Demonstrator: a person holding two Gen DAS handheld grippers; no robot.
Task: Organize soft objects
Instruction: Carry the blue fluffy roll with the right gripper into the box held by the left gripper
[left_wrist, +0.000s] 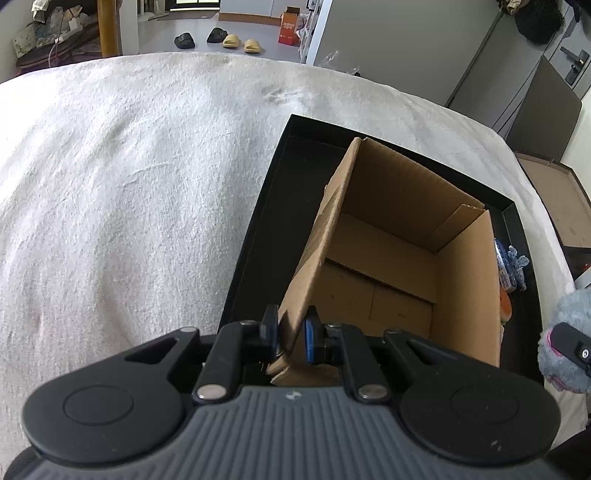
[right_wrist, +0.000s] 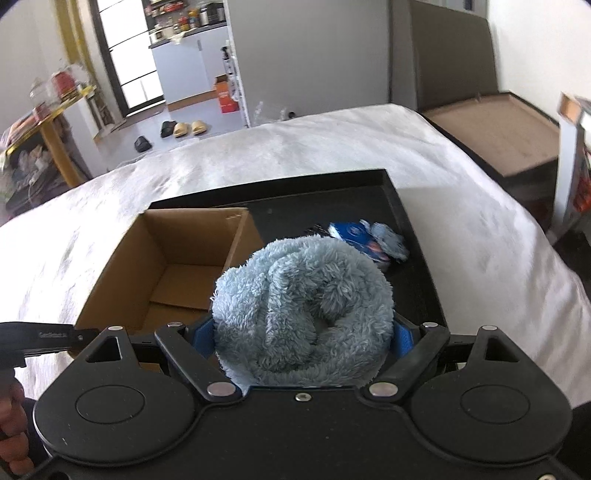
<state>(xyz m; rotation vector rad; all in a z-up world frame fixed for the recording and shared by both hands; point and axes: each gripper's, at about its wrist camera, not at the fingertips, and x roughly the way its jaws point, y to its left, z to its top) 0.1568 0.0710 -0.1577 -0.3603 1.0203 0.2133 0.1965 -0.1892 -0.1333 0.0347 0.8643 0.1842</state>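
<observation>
An open brown cardboard box (left_wrist: 388, 258) stands in a black tray (left_wrist: 255, 229) on a white bed. My left gripper (left_wrist: 291, 332) is shut on the box's near left wall and tilts it. The box looks empty inside. My right gripper (right_wrist: 303, 332) is shut on a rolled fluffy light-blue towel (right_wrist: 303, 306) and holds it above the tray, just right of the box (right_wrist: 166, 266). The towel and right gripper show at the right edge of the left wrist view (left_wrist: 565, 343).
Small blue and orange items (right_wrist: 373, 240) lie in the tray (right_wrist: 406, 221) right of the box. The white bedcover (left_wrist: 129, 203) spreads left and beyond. Slippers (left_wrist: 240, 42) and an orange carton sit on the floor far off. A brown bench (right_wrist: 491, 136) stands right of the bed.
</observation>
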